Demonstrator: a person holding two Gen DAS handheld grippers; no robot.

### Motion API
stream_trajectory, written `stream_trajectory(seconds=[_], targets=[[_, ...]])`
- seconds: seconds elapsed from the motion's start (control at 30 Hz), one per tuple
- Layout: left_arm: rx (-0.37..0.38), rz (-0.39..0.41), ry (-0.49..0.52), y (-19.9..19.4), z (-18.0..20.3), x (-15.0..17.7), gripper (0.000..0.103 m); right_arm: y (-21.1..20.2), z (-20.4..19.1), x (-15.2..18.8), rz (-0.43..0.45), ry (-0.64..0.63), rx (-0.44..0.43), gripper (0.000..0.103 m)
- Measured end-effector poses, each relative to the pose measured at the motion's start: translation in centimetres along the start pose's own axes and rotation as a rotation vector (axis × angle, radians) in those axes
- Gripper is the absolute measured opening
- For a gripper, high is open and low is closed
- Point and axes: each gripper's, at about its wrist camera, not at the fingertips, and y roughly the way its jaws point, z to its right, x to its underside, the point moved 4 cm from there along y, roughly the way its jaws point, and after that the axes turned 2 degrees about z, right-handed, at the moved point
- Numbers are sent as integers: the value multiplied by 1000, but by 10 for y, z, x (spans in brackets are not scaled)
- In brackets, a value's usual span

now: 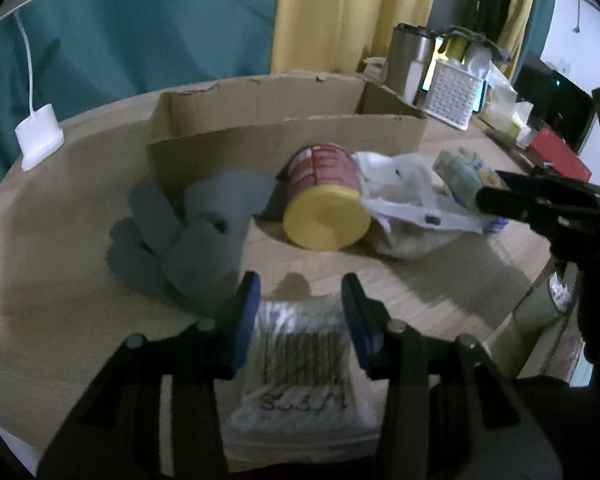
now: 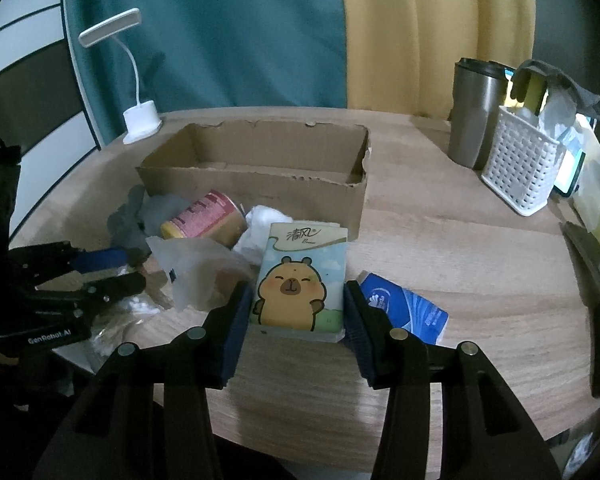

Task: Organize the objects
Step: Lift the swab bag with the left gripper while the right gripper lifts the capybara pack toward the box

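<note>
The wood-grain surface carries a torn, open-topped cardboard box. In front of it lie limp grey gloves, a round can tipped on its side with a yellow lid, and a crumpled white plastic bag. The right gripper clamps a soft, rectangular tissue pack printed with a cartoon capybara. The left gripper pinches a clear crinkly bag of cotton swabs between its blue pads.
</note>
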Motion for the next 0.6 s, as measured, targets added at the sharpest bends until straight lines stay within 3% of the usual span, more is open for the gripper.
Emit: stream_trajectory(seconds=[0.07, 0.1, 0.33, 0.4, 0.6], targets=[[3, -13, 21, 0, 3, 4, 66, 0, 1, 0, 0, 4, 1, 49], [4, -17, 31, 2, 5, 7, 69, -1, 1, 0, 1, 5, 1, 49], [-2, -46, 54, 7, 8, 16, 71, 0, -2, 3, -5, 5, -5, 49], [-6, -62, 53, 12, 6, 20, 78, 0, 0, 3, -3, 11, -4, 49], [-16, -66, 83, 12, 11, 28, 77, 2, 1, 5, -6, 20, -3, 49]])
